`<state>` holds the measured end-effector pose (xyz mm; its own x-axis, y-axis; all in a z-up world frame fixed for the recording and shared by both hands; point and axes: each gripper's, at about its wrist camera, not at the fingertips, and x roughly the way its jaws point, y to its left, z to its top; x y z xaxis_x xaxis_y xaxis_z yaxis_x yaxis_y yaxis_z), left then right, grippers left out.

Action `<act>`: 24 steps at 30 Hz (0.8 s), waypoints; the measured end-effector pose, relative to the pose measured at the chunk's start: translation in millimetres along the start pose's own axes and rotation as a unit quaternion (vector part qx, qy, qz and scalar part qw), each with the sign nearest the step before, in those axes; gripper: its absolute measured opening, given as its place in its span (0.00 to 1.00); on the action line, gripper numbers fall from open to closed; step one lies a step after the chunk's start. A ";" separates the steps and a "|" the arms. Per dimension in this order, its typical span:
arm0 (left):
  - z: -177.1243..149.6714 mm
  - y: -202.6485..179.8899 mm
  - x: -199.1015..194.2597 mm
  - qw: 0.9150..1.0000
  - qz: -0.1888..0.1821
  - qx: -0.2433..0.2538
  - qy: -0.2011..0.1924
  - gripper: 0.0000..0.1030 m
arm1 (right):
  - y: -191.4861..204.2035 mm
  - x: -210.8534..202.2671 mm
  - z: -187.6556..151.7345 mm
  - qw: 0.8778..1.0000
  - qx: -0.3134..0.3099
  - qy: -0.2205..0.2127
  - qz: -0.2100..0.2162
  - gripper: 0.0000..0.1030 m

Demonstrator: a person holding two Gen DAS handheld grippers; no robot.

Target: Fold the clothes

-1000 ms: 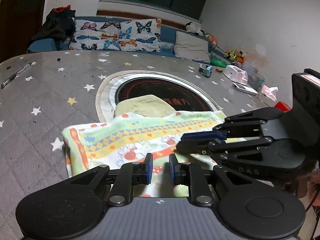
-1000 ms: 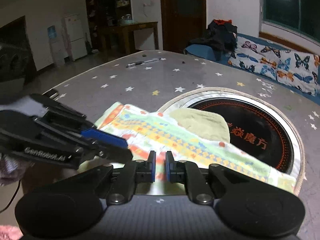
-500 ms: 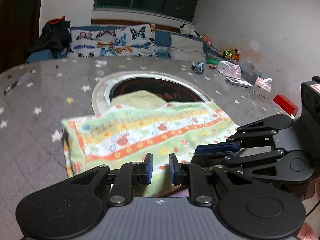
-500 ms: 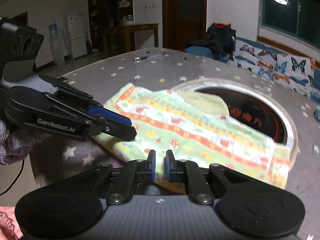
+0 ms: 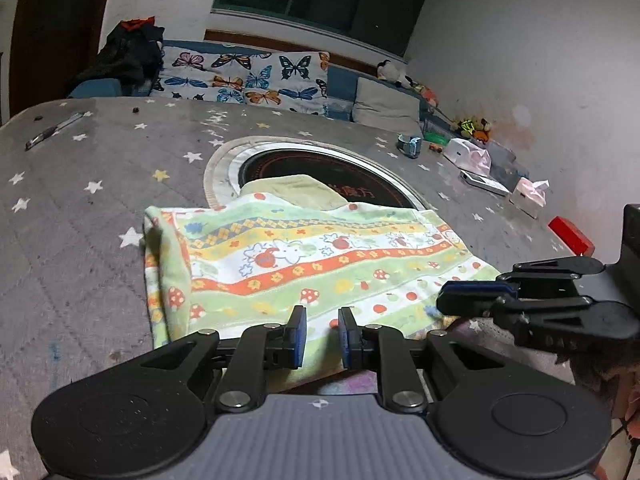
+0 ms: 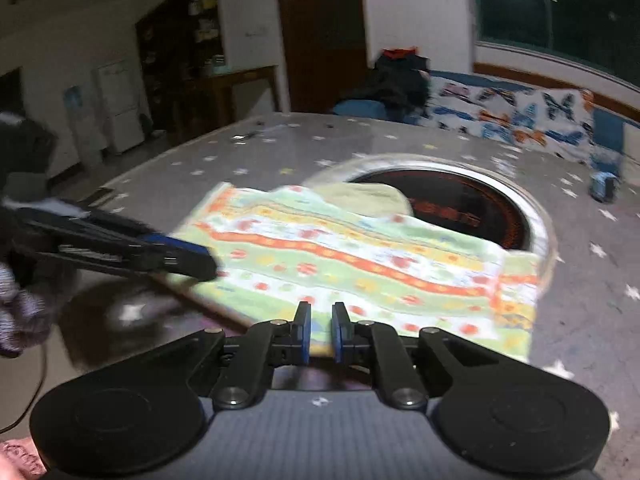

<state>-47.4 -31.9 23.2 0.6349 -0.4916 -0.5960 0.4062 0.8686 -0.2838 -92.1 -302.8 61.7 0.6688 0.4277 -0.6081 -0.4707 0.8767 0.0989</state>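
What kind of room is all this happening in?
Most likely a home living or dining room. A butterfly-print sofa cushion sits behind the star-patterned table, soft toys line the wall, and a white fridge stands in the far corner.

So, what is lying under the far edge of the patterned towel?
A plain yellow-green cloth sticks out from under the patterned towel, resting over the round black cooktop set in the table. How far it extends beneath is hidden by the towel.
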 end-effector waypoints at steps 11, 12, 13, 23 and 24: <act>-2.6 16.3 -12.1 0.999 0.019 -0.032 -0.001 0.20 | -50.8 -14.0 -9.4 0.995 0.072 0.013 -0.064 0.11; -2.3 17.7 -13.3 0.999 0.023 -0.036 -0.002 0.20 | -55.3 -14.8 -9.4 0.995 0.080 0.011 -0.062 0.11; -1.8 18.4 -14.6 0.999 0.027 -0.036 -0.004 0.20 | -58.1 -15.6 -8.1 0.994 0.086 0.007 -0.062 0.11; 1.8 34.5 -17.3 0.997 0.067 -0.046 -0.005 0.20 | -75.8 1.4 -2.4 0.990 0.100 0.007 -0.095 0.28; 2.9 36.3 -17.9 0.996 0.071 -0.047 -0.006 0.20 | -76.3 2.4 -2.8 0.990 0.103 0.008 -0.096 0.28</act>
<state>-42.2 8.3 25.7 0.6891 -0.3638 -0.6267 0.2486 0.9310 -0.2672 -56.2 -369.3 50.5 0.7254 0.2460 -0.6429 -0.2071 0.9687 0.1370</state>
